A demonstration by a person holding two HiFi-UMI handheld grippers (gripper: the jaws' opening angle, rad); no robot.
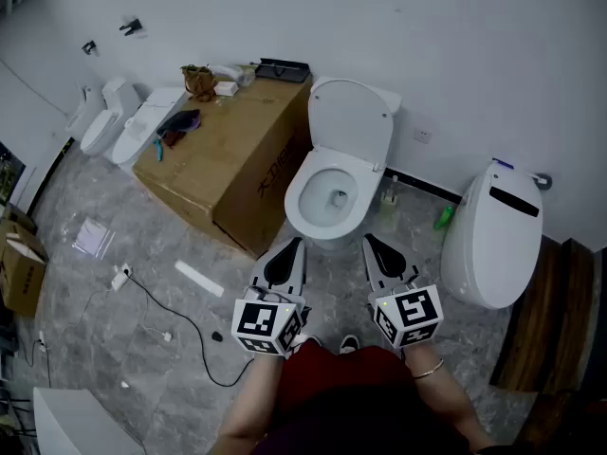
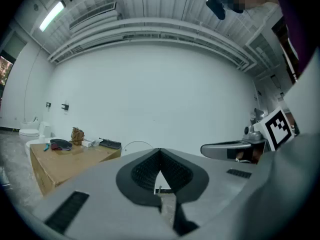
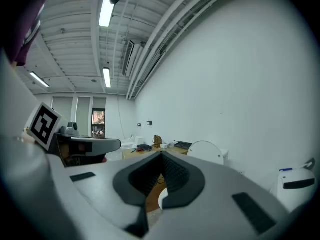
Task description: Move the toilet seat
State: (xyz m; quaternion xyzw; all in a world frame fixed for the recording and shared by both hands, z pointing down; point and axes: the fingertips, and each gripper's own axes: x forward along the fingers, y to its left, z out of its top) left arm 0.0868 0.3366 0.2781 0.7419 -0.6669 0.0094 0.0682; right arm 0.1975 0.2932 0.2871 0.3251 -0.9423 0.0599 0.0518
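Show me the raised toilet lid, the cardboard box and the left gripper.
raised toilet lid [image 1: 351, 117], head view, inner face.
cardboard box [image 1: 223, 154], head view, top face.
left gripper [image 1: 295, 245], head view, shut jaw tips.

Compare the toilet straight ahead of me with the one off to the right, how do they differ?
The front toilet has its lid raised and bowl exposed; the right toilet is closed. The right toilet carries a dark strip on top; the front toilet is plain white. The front toilet stands beside a cardboard box; the right toilet does not. Both are white and back onto the wall.
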